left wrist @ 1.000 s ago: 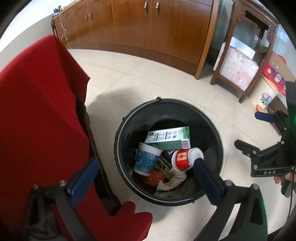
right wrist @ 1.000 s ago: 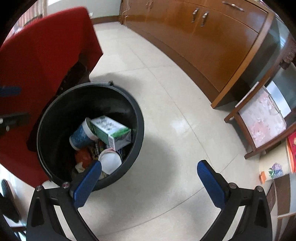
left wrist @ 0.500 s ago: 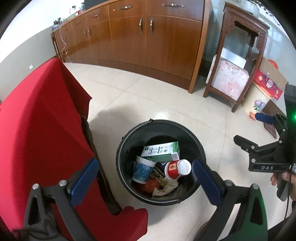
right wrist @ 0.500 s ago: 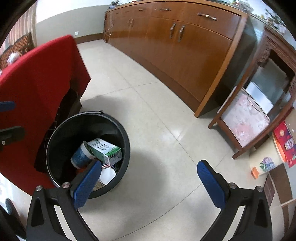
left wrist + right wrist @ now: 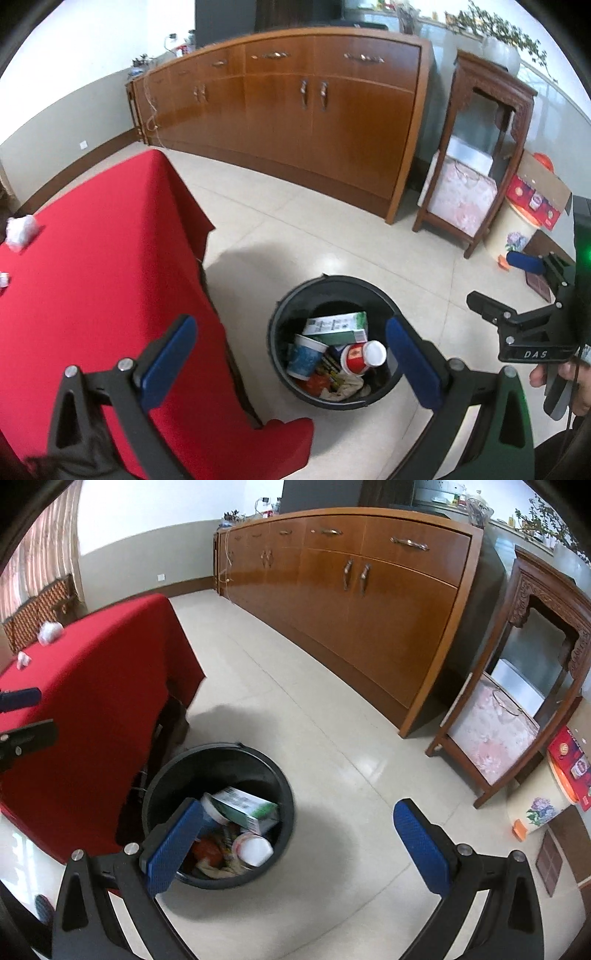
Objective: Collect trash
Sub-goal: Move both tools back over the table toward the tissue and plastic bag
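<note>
Pulled up and back from black bin (image 5: 334,338) on floor beside red-clothed table (image 5: 96,266); a sec ago hung close over rim, now wide view of room w/ wooden sideboard (image 5: 295,110). Left gripper (image 5: 291,360) and right gripper (image 5: 295,843) both spread wide, empty. In bin: green-white carton (image 5: 338,326), blue paper cup (image 5: 304,356), red-label bottle (image 5: 362,357), crumpled scraps. Reads as drop done, heading back for more: two white paper wads (image 5: 20,230) left on tabletop, well apart from bin
</note>
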